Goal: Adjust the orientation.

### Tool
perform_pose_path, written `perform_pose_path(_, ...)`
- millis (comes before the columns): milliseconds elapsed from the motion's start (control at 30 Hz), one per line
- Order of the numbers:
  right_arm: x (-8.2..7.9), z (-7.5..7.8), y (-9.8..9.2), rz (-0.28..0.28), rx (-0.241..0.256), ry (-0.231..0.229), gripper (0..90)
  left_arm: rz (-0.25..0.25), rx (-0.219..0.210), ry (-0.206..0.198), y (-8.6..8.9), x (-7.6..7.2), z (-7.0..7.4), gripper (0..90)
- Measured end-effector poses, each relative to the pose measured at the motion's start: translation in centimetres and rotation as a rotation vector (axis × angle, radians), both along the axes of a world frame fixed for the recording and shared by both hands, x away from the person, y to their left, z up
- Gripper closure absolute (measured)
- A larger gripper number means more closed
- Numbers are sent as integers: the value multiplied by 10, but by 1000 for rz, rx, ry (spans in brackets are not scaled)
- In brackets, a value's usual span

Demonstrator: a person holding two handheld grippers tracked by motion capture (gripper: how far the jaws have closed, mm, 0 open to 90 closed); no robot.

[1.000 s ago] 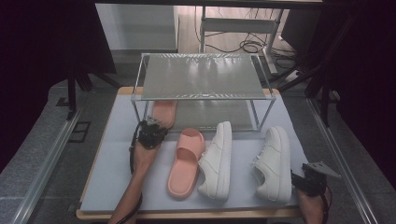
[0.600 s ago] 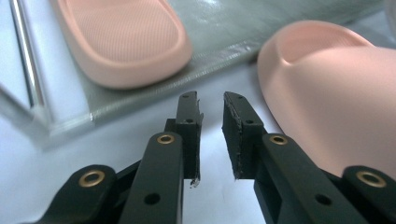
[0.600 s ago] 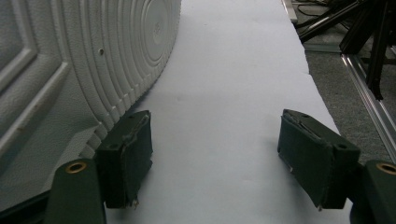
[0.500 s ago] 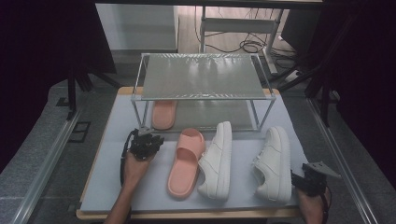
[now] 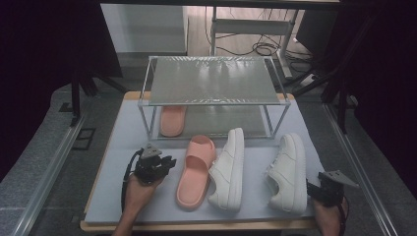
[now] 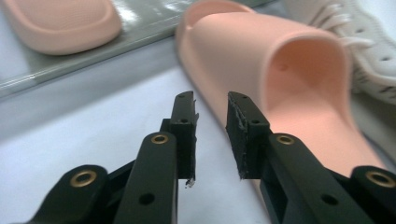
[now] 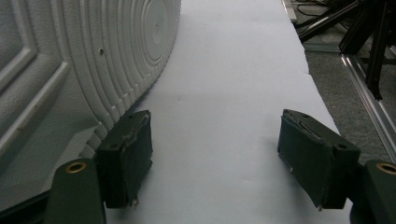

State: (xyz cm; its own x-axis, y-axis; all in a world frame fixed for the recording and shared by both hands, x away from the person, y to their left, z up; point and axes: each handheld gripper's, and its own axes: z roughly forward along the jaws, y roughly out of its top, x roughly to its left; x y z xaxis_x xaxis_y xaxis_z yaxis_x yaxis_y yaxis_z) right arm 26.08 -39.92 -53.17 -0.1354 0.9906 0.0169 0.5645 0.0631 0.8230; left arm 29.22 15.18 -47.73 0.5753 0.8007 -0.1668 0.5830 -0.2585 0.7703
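A person is standing at the table (image 5: 123, 147) with a gripper in each hand. The left gripper (image 5: 156, 166) is sitting low over the pale mat, just to the left of the pink slipper on the mat (image 5: 195, 169). In the left gripper view its two black jaws are standing close together with only a thin gap between them, and nothing is sitting in that gap. The slipper is lying just beside the right-hand jaw there, with its open strap facing the camera.

The other pink slipper (image 5: 172, 120) is lying on the low shelf of the metal rack (image 5: 211, 86), under the top shelf.

Two white shoes are lying on the mat too. The left white shoe (image 5: 229, 167) is touching the pink slipper beside it. The right white shoe (image 5: 289, 172) is lying well apart from it, near the right gripper (image 5: 328, 189).

In the right gripper view the jaws are spread wide and holding nothing. The bumpy white sole is just beside one jaw.
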Motion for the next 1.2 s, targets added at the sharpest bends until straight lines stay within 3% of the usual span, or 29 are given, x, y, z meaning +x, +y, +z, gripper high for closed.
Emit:
perform_pose_path(267,0,0,0,0,0,0,266,-38,12,-9,-21,3,3,675)
perform_pose_path(600,0,0,0,1,2,0,266,-4,61,16,-41,21,-5,652)
perform_pose_path(1200,0,0,0,1,1,-1,266,46,58,29,-39,27,-2,774)
